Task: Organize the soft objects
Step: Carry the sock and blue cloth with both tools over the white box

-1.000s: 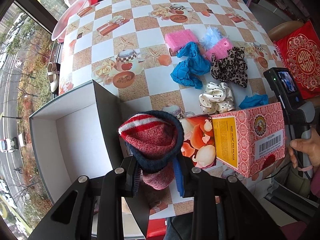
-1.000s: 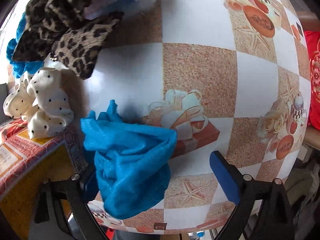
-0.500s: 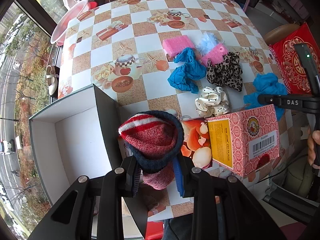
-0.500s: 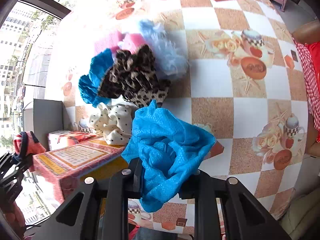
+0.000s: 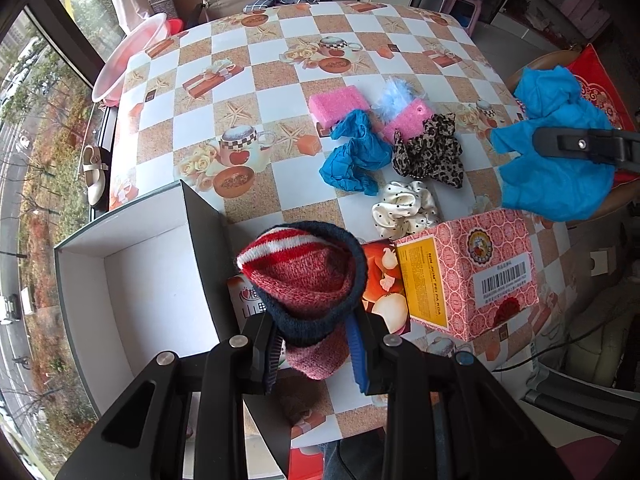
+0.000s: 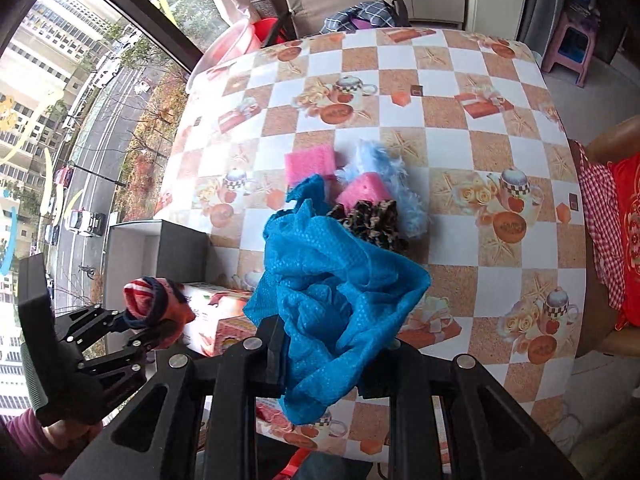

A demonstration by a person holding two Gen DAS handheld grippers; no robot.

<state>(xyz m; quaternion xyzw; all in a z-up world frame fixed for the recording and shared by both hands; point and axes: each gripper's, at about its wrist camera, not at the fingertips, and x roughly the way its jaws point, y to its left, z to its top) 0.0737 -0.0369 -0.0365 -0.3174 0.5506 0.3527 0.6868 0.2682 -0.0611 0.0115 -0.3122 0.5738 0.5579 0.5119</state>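
Left wrist view: the left hand-held gripper (image 5: 312, 354) is pinching a red knitted sock (image 5: 304, 280) with a navy cuff, and its pads are pressing on the sock from both sides. The sock is hanging above the near edge of the tabletop (image 5: 280, 92), between an open grey box (image 5: 132, 276) with a white inside and a pink printed carton (image 5: 468, 272). On the tabletop, a crumpled blue cloth (image 5: 354, 158), two pink sponges (image 5: 340, 105), a pale blue fluffy piece (image 5: 396, 96), a leopard-print scrunchie (image 5: 430, 152) and a white dotted scrunchie (image 5: 404, 210) are lying close together. At the right edge, the right hand-held gripper (image 5: 540, 142) is holding a second blue cloth (image 5: 556, 160) clear of the tabletop.

Right wrist view: the right hand-held gripper (image 6: 320, 354) is pressed together on the blue cloth (image 6: 336, 280), which is bunching out above and below the fingers. Beyond it, the sponges (image 6: 310, 164), the fluffy piece (image 6: 396, 184) and the leopard-print scrunchie (image 6: 370, 220) are lying on the tabletop (image 6: 460, 140). At the lower left, the left hand-held gripper (image 6: 160, 320) is gripping the sock (image 6: 154, 296) beside the grey box (image 6: 160, 248).
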